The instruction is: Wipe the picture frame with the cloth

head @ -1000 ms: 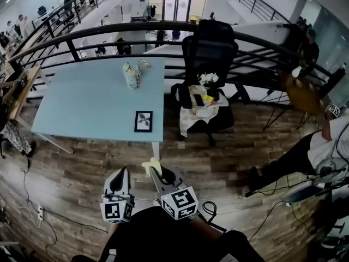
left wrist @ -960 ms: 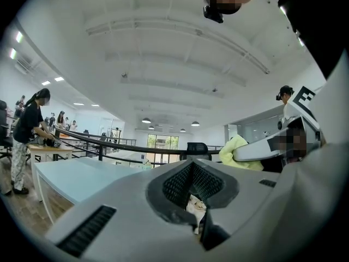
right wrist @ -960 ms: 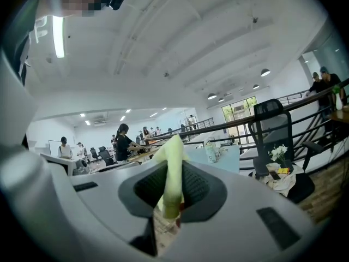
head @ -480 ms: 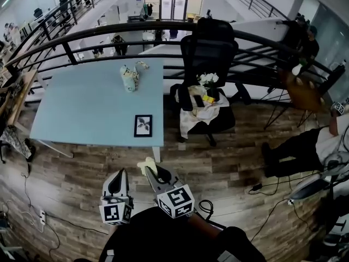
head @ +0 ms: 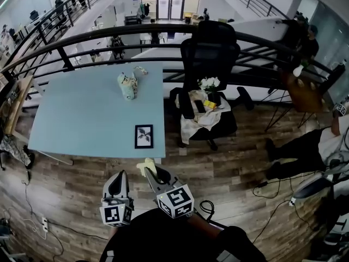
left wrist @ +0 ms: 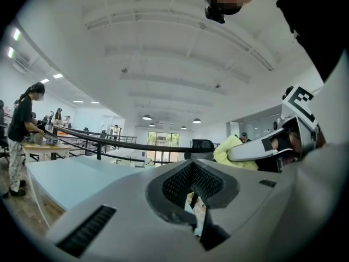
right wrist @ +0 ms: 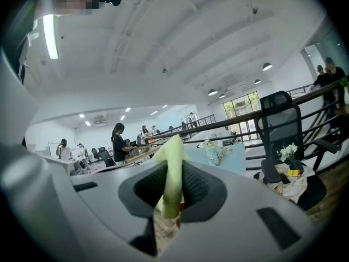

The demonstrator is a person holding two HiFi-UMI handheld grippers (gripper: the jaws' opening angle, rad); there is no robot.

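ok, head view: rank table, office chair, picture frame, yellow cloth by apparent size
1. table
2. office chair
3. picture frame
The yellow cloth looks frame-sized, but it's nearer the camera and partly hidden: unranked.

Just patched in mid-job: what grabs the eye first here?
The pale yellow cloth pinched in the right gripper, held just short of the light blue table. Near its front edge sits the small black picture frame; to the right stands a black office chair holding white flowers.

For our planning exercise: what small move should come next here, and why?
Probably carry the right gripper, shut on the pale yellow cloth, forward to the black picture frame, lying flat and untouched near the edge of the light blue table.
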